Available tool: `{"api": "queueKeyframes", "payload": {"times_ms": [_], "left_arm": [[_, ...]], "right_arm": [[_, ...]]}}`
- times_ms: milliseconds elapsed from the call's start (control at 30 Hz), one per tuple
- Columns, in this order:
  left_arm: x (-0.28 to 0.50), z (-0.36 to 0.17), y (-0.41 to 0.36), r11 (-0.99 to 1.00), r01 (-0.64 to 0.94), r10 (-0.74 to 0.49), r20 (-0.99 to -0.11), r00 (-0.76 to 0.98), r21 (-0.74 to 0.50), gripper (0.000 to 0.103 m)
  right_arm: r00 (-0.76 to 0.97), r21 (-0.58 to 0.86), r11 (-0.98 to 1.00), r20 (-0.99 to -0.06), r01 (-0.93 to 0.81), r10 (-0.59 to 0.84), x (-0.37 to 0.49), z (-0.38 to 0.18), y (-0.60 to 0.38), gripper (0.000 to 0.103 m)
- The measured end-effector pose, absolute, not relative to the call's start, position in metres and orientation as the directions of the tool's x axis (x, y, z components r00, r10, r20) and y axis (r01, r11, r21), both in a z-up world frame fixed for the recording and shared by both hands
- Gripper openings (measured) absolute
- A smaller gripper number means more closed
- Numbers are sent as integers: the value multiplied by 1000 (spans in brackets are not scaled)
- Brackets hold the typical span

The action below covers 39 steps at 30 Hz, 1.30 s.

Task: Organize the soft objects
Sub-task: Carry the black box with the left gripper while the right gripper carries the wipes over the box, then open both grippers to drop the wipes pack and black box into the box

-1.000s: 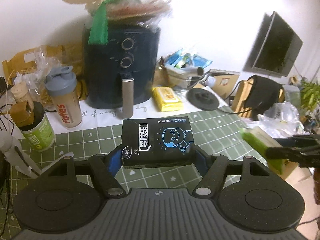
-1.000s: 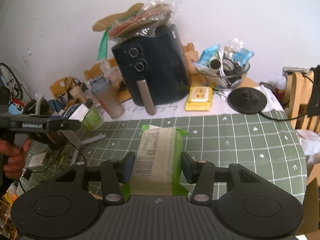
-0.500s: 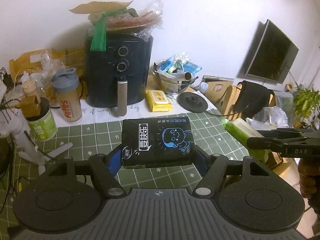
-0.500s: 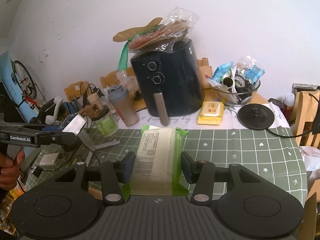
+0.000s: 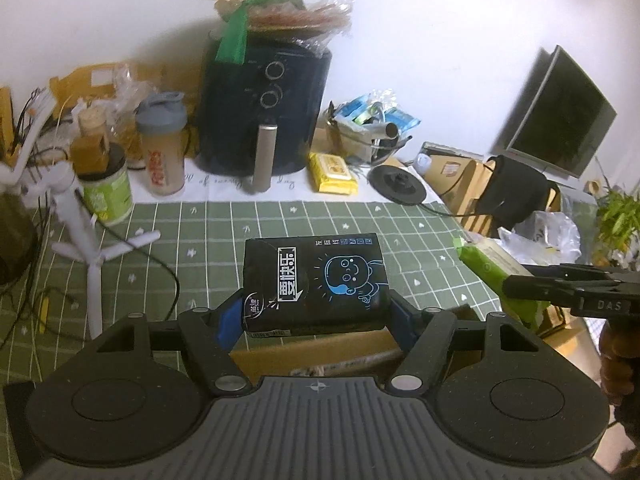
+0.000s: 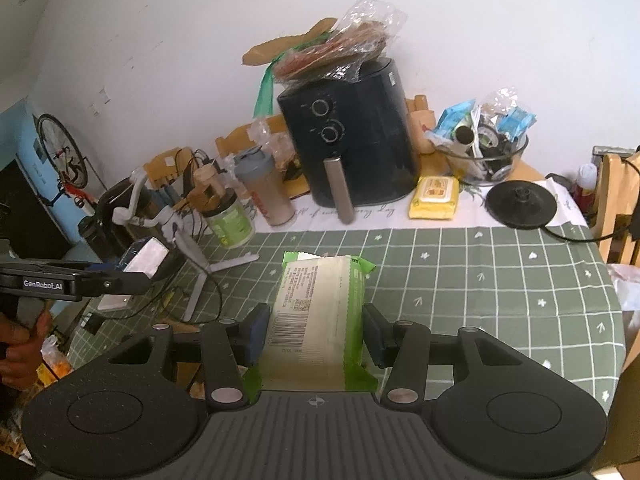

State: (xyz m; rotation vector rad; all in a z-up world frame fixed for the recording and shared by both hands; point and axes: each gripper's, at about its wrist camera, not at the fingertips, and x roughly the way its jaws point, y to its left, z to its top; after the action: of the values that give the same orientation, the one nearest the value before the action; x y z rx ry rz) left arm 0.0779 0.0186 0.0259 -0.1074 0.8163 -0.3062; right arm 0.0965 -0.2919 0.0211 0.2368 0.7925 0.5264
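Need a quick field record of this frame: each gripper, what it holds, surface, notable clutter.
left gripper: shut on black pack, held off the table
right gripper: shut on green pack, held off the table
surface: green grid tablecloth
back of table: air fryer, shaker bottle, yellow wipes, glass bowl of packets
left side: white tripod with cables
under left gripper: cardboard box

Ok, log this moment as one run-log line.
left gripper: shut on black pack | right gripper: shut on green pack | both above green tablecloth
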Motion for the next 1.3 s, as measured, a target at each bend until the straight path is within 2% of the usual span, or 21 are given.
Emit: {"api": "queueKeyframes", "payload": {"times_ms": [433,500,533,567,667,1033,1300], "left_arm": [[48,16,19,951,195,-307,-709,635,-238,70],[44,15,18,952,191,-306,-712,632,-240,70],[41,15,17,952,190,-306,-714,630,-241,70],[39,14,16,951,190,-307,-715,628,-242,70],[34,13,14,950,190,-311,-718,623,-247,70],[23,7,-1,938,221,-346,-725,596,-266,70],[32,12,-31,905,343,-413,-717,562,-252,70]], "right_arm": [[486,419,826,-671,-376,561,72,2,-265,54],[478,416,831,-682,-369,553,71,-1,-263,71],[475,418,829,-682,-371,556,69,-2,-262,84],[474,416,827,-680,-377,559,68,-2,-262,92],[470,399,824,-683,-402,560,62,-1,-262,103],[431,392,820,-709,-418,559,43,-7,-269,103],[488,392,844,-691,-367,533,34,-1,-289,103]]}}
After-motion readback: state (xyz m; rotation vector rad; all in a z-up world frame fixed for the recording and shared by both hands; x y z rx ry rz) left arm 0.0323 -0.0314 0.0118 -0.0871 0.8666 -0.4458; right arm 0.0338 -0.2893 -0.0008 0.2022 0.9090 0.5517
